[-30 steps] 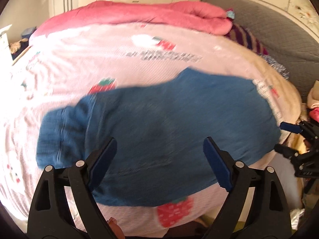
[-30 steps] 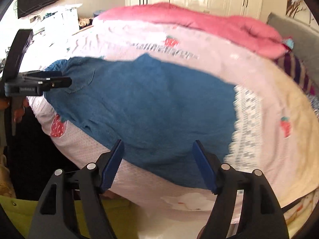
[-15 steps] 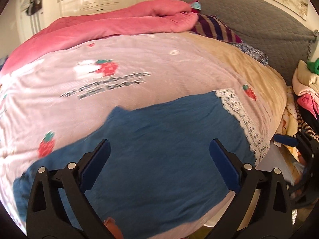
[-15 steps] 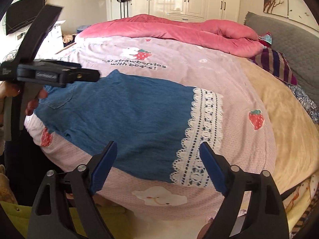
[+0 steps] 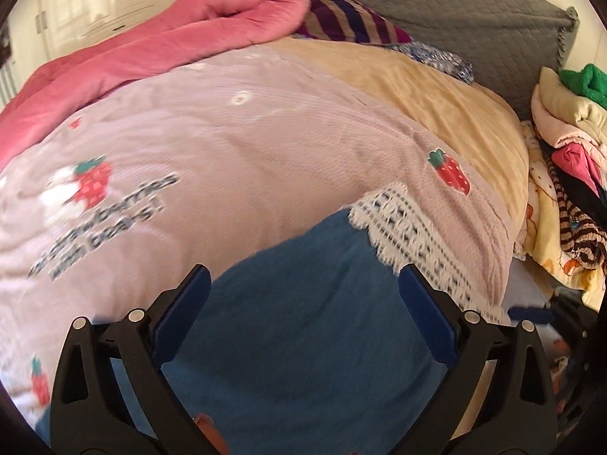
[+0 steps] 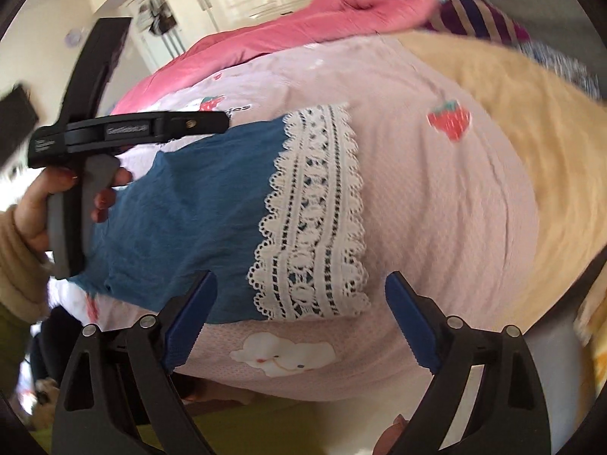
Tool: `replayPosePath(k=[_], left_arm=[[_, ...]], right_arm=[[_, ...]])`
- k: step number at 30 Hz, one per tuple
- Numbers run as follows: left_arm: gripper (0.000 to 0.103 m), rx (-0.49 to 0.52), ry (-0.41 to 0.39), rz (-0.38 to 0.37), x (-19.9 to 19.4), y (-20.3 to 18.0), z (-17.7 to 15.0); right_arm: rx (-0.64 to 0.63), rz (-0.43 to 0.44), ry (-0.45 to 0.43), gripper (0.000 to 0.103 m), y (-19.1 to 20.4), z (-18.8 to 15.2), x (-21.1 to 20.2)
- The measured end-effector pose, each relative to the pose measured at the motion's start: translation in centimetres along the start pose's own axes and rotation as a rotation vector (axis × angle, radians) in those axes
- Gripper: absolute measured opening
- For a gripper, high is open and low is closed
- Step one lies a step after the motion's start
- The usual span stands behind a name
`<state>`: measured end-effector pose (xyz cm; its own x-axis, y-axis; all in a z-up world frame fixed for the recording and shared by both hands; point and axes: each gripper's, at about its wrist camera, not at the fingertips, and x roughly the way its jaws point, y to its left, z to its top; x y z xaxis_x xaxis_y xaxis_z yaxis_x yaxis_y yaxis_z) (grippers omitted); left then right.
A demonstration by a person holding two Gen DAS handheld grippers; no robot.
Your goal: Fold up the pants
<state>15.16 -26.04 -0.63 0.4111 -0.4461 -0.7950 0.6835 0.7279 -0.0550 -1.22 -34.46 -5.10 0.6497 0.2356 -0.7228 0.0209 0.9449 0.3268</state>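
While both grippers hover spread and empty, blue pants (image 6: 197, 204) lie flat on the bed (image 6: 436, 204).
Right gripper (image 6: 299, 316), jaws opening, nears the lace hem (image 6: 315, 220); left gripper (image 5: 303, 314) is over the denim. Pinching one layer could skew the fold.

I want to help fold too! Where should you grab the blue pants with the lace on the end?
Probably the lace hem of the blue pants, at its near corner, coming from the bed's front edge. They lie flat on the pink quilt, and that corner sits right ahead of the right gripper, whose jaws are opening with nothing gripped.
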Motion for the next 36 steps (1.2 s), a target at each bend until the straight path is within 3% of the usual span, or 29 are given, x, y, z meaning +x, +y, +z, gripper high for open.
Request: replayPosePath(k=[5,8,12,14,17,18,19,22,28,36], left_arm=[[0.093,0.033,0.038,-0.022,3.2,-0.4,1.8],[0.085,0.03,0.069,-0.069,4.7,-0.5,2.4],[0.057,0.062,0.132,-0.13,6.5,-1.3,1.9],[0.052,0.085,0.145,-0.143,7.0,-1.7,1.4],[0.04,0.071,0.139,-0.168,6.9,-1.5,1.2],[0.032,0.072,0.138,-0.168,6.9,-1.5,1.1],[0.023,0.079,0.13,-0.155,6.7,-1.4,1.0],[0.01,0.077,0.112,-0.165,5.9,-1.1,0.8],[0.006,0.008,0.038,-0.239,3.9,0.8,0.9],[0.006,-0.103,-0.119,-0.299,-1.3,5.0,0.0]], right_arm=[[0.055,0.049,0.049,0.088,0.0,-0.9,1.4],[0.07,0.054,0.056,0.077,0.5,-1.3,1.8],[0.113,0.1,0.044,0.07,0.4,-1.5,1.8],[0.165,0.07,0.054,0.07,-0.5,-1.7,2.2],[0.271,0.129,0.068,0.07,-1.4,-1.9,3.0],[0.28,0.138,0.061,0.069,-1.2,-1.8,3.1],[0.279,0.136,0.054,0.055,-1.1,-1.7,3.0],[0.251,0.131,0.015,0.027,-0.3,-1.1,2.5],[0.113,0.111,-0.096,0.024,2.8,0.6,0.4],[-0.224,0.113,-0.194,0.024,10.2,2.4,-1.4]])
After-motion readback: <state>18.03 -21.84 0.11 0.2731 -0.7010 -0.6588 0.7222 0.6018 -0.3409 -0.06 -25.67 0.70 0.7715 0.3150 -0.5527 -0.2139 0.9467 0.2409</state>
